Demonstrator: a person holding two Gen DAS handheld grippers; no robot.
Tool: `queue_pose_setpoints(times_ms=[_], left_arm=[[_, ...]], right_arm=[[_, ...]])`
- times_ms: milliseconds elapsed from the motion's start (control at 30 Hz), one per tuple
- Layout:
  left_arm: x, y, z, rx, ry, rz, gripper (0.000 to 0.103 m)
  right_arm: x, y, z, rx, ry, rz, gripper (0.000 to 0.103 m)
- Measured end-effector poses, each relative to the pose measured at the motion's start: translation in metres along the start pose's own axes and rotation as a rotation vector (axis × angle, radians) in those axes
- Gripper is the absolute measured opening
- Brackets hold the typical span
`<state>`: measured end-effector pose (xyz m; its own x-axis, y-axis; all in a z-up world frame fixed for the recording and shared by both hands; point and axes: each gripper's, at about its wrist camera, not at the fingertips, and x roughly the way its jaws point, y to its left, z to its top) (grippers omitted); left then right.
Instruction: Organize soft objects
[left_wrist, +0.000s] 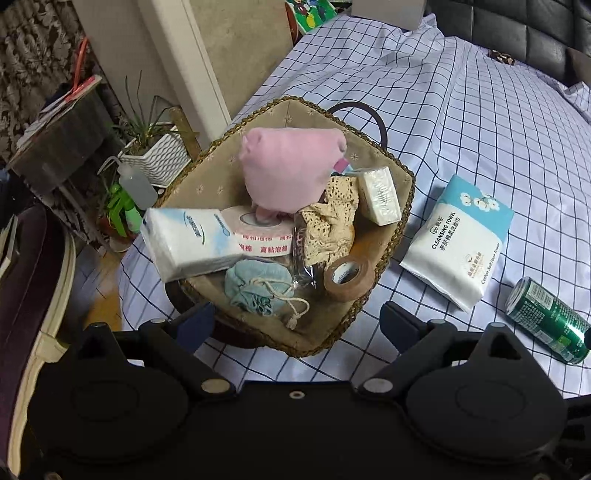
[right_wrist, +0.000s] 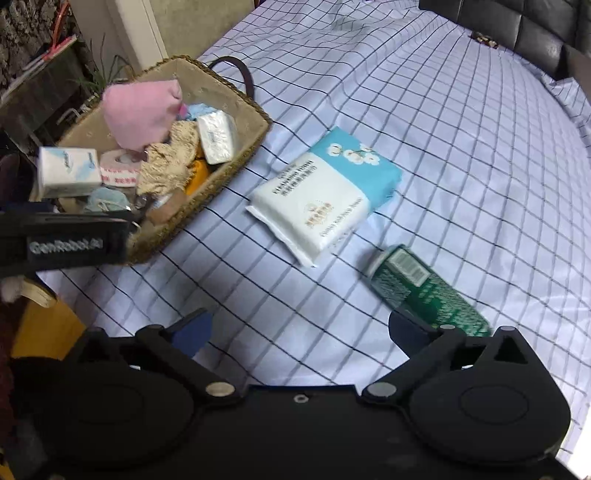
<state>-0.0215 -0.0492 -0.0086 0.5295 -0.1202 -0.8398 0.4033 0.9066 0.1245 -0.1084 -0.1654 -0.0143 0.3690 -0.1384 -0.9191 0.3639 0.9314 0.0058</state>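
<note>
Both my hand-held grippers, left (left_wrist: 295, 317) and right (right_wrist: 299, 328), gape wide and empty; next, the towel pack (right_wrist: 325, 195) beside the basket (right_wrist: 255, 110) needs grasping.

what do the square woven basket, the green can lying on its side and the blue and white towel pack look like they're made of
Square woven basket: braided straw or seagrass rim, matte, with a beige fabric lining.
Green can lying on its side: likely thin metal; glossy printed wall, silvery rim.
Blue and white towel pack: soft goods in thin plastic film, judging by its slight sheen and crimped end seam.
</note>
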Motion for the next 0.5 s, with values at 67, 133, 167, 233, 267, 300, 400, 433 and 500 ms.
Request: queue_pose_setpoints(times_ms=[67, 133, 167, 233, 267, 300, 400, 433, 500], left_arm=[[0.0013, 0.0002, -0.0019, -0.007, 0.0, -0.008, 0.094], [0.0012, 0.0, -0.0033, -0.017, -0.009, -0.005, 0.094], [0.0002, -0.0007, -0.004, -0.022, -0.018, -0.001, 0.094], [-0.0019, -0.0009, -0.0049, -0.029, -0.035, 0.0, 0.094], [-0.0023, -0.0011, -0.0055, -0.03, -0.041, 0.004, 0.094], [-0.0022, -0.0017, -0.0057, -0.026, -0.043, 0.01, 0.094], [-0.0012, -0.0012, -0.0063, -0.024, -0.046, 0.022, 0.094], [-0.0007, -0.0003, -0.006, -0.026, -0.044, 0.021, 0.094], [-0.0001, 0.0025, -0.0063, -0.039, -0.041, 0.019, 0.094]], right_arm=[[0.0002, -0.0021, -0.0021, -0.001, -0.01, -0.022, 0.102], [0.0018, -0.005, -0.0029, 0.004, -0.008, -0.007, 0.102], [0.0022, -0.0066, -0.003, 0.012, -0.005, 0.006, 0.102], [0.0024, -0.0073, -0.0033, 0.021, -0.011, 0.022, 0.102], [0.002, -0.006, -0.0037, 0.018, -0.016, 0.022, 0.102], [0.0014, -0.0042, -0.0041, 0.011, -0.023, 0.022, 0.102], [-0.0018, -0.0006, -0.0053, 0.013, -0.065, 0.035, 0.102], [-0.0019, -0.0004, -0.0055, 0.02, -0.07, 0.038, 0.103], [-0.0003, -0.0018, -0.005, 0.038, -0.066, 0.048, 0.103]])
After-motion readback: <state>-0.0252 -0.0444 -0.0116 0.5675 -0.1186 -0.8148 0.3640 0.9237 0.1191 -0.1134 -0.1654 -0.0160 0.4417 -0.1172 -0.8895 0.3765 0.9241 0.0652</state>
